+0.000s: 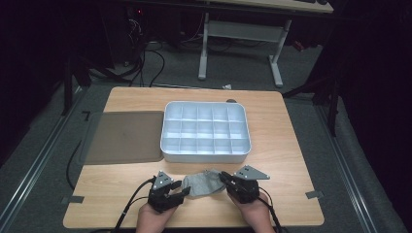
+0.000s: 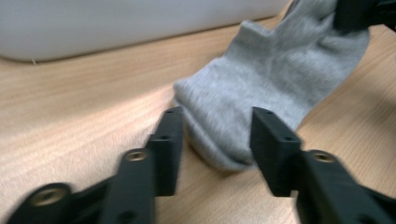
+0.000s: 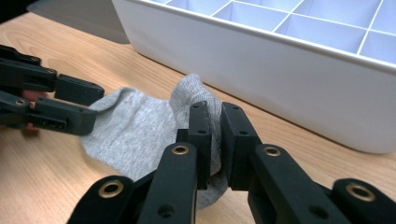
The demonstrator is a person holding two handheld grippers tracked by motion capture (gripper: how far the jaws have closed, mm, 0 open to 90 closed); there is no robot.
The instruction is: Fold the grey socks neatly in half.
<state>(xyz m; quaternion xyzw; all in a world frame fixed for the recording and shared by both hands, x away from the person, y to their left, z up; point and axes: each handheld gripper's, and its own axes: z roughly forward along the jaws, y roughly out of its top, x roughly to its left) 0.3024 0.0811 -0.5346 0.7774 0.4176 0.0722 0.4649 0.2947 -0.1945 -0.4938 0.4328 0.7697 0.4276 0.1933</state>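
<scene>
A grey sock [image 1: 204, 182] lies on the wooden table near its front edge, just in front of the white compartment tray [image 1: 206, 156]. My right gripper [image 1: 225, 178] is shut on the sock's right end; in the right gripper view its jaws pinch a bunched fold of the sock [image 3: 140, 130]. My left gripper [image 1: 182, 187] is open at the sock's left end. In the left gripper view the sock [image 2: 275, 79] has its rounded end between the two spread fingers [image 2: 170, 140], lying flat on the wood.
The white tray [image 3: 289, 70] has several empty compartments and stands mid-table. A dark flat lid or mat [image 1: 124, 137] lies left of it. Behind the table stand a white desk frame [image 1: 240, 34] and floor cables.
</scene>
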